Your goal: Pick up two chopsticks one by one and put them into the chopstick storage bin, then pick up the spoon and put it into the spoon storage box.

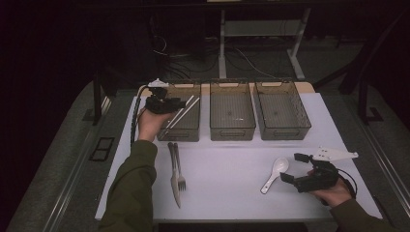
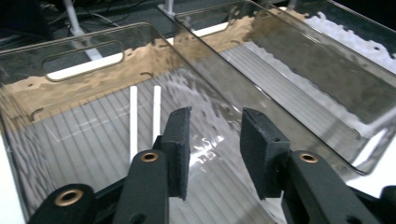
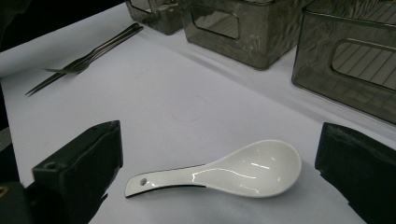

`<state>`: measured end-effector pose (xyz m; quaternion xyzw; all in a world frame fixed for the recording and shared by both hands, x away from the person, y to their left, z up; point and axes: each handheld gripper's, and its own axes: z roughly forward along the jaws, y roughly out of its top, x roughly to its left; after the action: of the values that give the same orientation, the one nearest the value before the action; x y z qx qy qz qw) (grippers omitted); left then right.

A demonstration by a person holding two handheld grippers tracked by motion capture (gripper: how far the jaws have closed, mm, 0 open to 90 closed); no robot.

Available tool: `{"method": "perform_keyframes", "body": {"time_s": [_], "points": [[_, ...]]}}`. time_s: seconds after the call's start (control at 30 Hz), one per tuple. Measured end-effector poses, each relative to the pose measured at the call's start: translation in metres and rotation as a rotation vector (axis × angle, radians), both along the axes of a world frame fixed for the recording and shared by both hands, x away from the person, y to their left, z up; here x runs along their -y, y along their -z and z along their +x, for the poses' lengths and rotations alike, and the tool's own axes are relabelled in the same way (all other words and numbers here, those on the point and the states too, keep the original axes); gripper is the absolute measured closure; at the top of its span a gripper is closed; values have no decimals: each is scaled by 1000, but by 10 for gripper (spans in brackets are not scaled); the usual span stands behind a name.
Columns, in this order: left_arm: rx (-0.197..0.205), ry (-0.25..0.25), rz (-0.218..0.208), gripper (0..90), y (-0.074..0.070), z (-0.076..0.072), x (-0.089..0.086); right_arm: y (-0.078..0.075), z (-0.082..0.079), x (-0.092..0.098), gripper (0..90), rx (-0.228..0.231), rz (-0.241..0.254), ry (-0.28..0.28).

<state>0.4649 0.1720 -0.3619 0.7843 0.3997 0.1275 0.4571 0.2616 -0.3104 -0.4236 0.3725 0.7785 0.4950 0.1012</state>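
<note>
Chopsticks (image 2: 144,119) lie in leftmost bin (image 2: 84,65), just ahead of left gripper (image 2: 215,140); jaws parted, nothing between. Lift clear, avoid bin wall. Left hand (image 1: 151,123) hovers over bin, gripper tilted down. Spoon (image 3: 233,170) on table between wide-open jaws of right gripper (image 1: 294,167); close squarely across it. Right hand low, gripper near level.

spoon (image 3: 243,170): white ceramic look, glossy, smooth
bins (image 2: 280,60): smoky clear plastic, ribbed floor, shiny walls
chopsticks (image 2: 144,116): white, matt
fork (image 1: 180,169), knife (image 1: 174,181): polished metal
desk (image 1: 232,188): white, matt, smooth
left hand-held gripper (image 2: 215,140) pads: black, rough foam-like
</note>
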Motion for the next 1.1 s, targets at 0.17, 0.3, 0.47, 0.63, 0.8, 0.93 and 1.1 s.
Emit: {"method": "perform_keyframes", "body": {"time_s": [0.17, 0.3, 0.47, 0.63, 0.8, 0.93, 1.1], "points": [[7, 31, -12, 533, -2, -16, 2, 0, 0, -1, 9, 1, -2, -2], [23, 53, -2, 496, -5, -32, 5, 0, -1, 0, 9, 3, -3, -1], [35, 76, 13, 445, -7, -51, 6, 0, -1, 0, 9, 4, -5, -1], [53, 101, 21, 395, -6, -71, 8, 0, -1, 0, 9, 3, -4, 0], [69, 125, 12, 323, -4, -92, 11, -2, 0, 3, 9, -1, -1, 6], [78, 136, 12, 288, 0, -106, 11, -3, 3, 6, 47, -7, -2, 8], [82, 140, 7, 237, 8, -123, 11, -5, 7, 6, 123, -23, -11, 2]]}}
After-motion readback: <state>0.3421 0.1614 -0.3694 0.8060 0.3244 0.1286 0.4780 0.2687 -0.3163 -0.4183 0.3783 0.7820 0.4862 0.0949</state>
